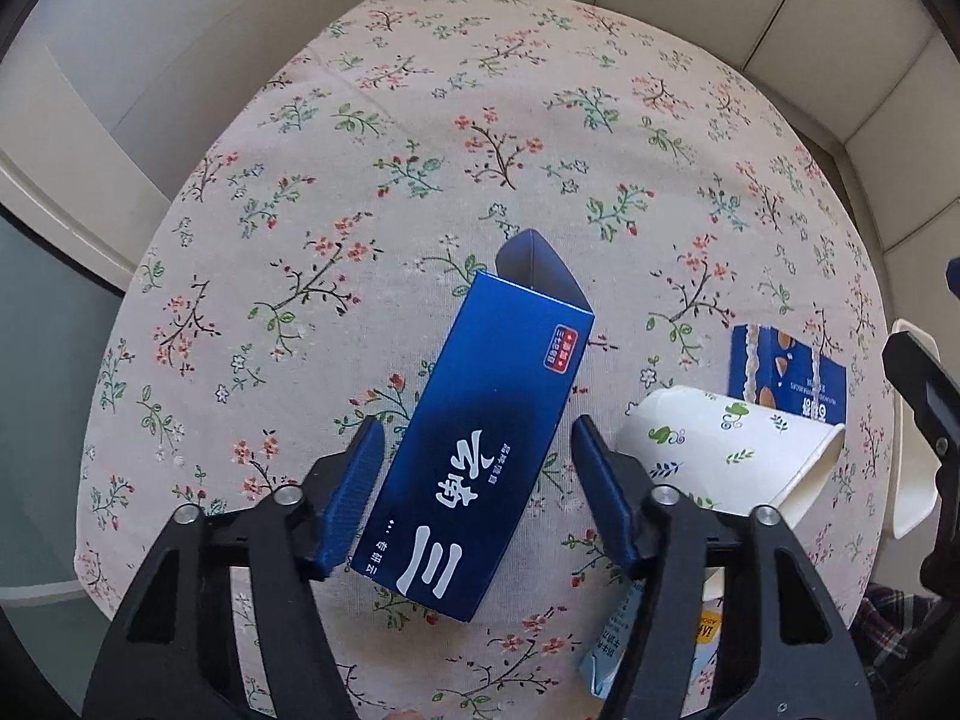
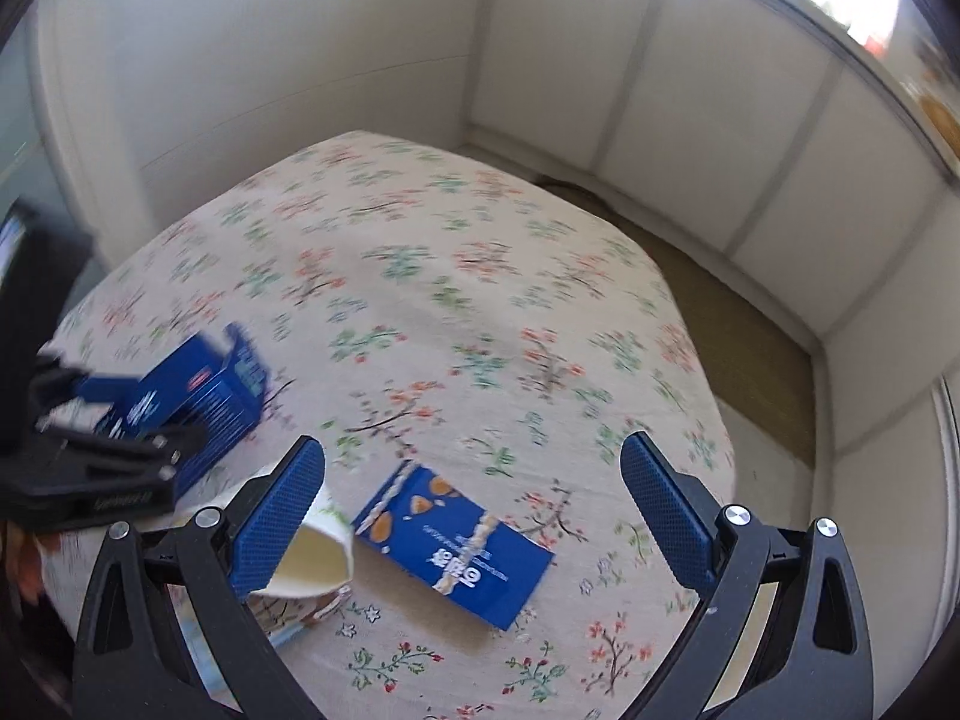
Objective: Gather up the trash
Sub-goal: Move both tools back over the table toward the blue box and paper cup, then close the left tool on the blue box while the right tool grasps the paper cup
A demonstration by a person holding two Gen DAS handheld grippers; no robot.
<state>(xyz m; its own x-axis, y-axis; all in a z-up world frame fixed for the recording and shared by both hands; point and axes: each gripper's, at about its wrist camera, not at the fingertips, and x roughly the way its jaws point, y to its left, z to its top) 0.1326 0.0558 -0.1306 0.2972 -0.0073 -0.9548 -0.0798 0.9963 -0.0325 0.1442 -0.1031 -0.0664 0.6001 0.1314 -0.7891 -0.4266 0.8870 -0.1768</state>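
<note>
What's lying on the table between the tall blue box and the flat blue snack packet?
A paper cup lies tipped on its side between the tall blue box and the snack packet, clearest in the left wrist view.

Tablecloth point(image 1: 420, 138): pale beige, printed with red and white blossoms, green leaves, dark twigs.
Box point(image 1: 480, 450): deep blue, white lettering, small red label.
Cup point(image 1: 732, 450): white, green leaf and vine motifs; cream inside.
Packet point(image 2: 456, 546): blue, tan nut pictures, white bands.
Pads point(image 1: 354, 492): blue, textured; gripper frames black.
Walls point(image 2: 300, 60): off-white.
</note>
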